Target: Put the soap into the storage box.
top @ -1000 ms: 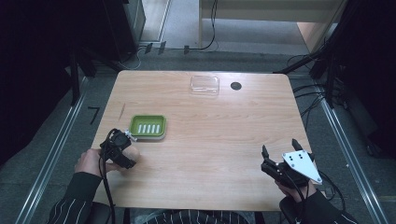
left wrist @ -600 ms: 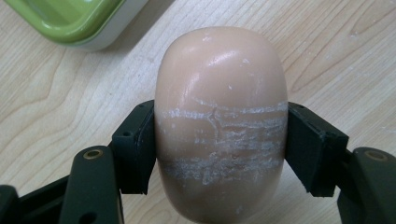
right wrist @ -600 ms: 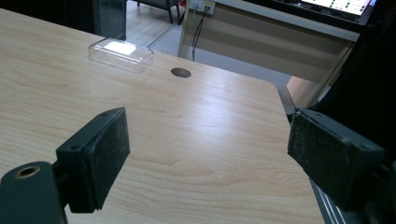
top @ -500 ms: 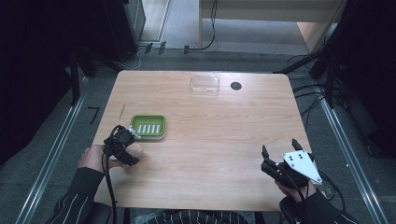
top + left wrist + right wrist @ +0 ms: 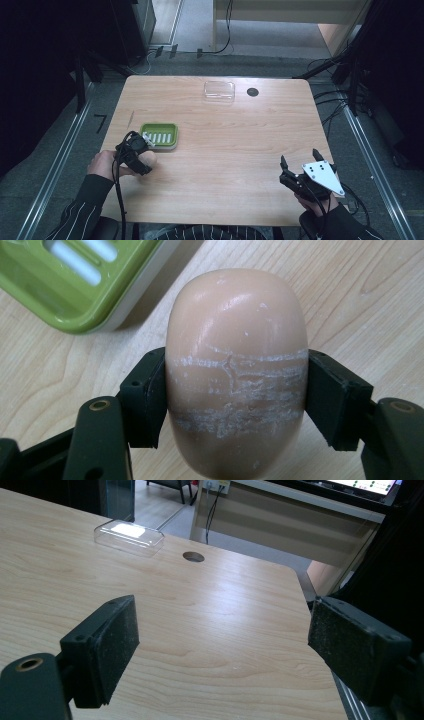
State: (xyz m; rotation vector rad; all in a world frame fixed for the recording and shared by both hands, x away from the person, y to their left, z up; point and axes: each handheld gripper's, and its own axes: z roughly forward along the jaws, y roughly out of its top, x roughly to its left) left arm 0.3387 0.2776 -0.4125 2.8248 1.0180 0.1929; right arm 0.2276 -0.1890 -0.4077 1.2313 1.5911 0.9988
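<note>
Soap [image 5: 235, 370] in left tongs [image 5: 235, 390], beside dish [image 5: 75, 280]

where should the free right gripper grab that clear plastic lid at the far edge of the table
Take the clear rectangular plastic lid across its short width, coming from above with the right gripper, whose jaws stand open. It lies low and flat on the wooden table, so a side approach would likely slip off its shallow walls.

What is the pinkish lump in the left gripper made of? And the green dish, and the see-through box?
The pinkish lump looks like a bar of soap: smooth, waxy, with chalky white scuffs where the jaws press. The green dish seems to be glossy moulded plastic with white slots. The see-through box is probably clear hard plastic, shiny on top. The table looks like pale wood, perhaps laminate.
</note>
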